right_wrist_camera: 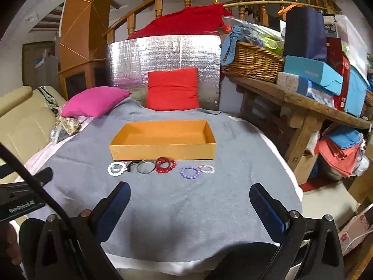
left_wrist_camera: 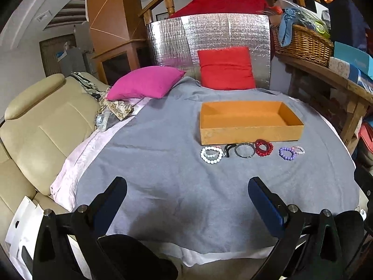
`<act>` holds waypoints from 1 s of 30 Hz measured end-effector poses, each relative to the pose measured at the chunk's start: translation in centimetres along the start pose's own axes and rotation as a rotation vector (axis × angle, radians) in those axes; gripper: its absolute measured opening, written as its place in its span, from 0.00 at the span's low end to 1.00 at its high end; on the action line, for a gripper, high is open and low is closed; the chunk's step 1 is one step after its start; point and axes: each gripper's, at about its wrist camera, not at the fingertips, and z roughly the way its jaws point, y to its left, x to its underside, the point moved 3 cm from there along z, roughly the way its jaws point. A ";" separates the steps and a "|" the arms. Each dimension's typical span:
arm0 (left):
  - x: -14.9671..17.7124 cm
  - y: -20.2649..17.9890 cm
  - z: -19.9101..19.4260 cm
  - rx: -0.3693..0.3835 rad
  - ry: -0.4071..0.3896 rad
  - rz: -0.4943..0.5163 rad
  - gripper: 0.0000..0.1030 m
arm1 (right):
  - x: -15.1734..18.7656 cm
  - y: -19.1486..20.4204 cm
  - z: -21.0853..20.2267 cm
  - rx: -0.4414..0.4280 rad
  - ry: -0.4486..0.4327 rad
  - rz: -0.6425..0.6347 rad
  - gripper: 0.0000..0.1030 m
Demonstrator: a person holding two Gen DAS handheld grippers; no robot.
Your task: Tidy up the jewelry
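Observation:
An open orange box stands empty on a grey blanket. In front of it lies a row of bracelets: white beads, a black piece, a grey bangle, red beads with a red ring, purple beads, and small pink beads. My left gripper is open and empty, well short of the row. My right gripper is open and empty, just short of the purple beads.
A pink pillow and a red pillow lie at the blanket's far end against a silver foil panel. A beige sofa is at left. A wooden table with a wicker basket and boxes stands at right.

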 end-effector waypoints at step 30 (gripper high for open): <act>0.0 -1.3 -0.4 0.012 -0.007 0.032 1.00 | 0.3 -0.9 0.7 0.043 0.025 0.034 1.00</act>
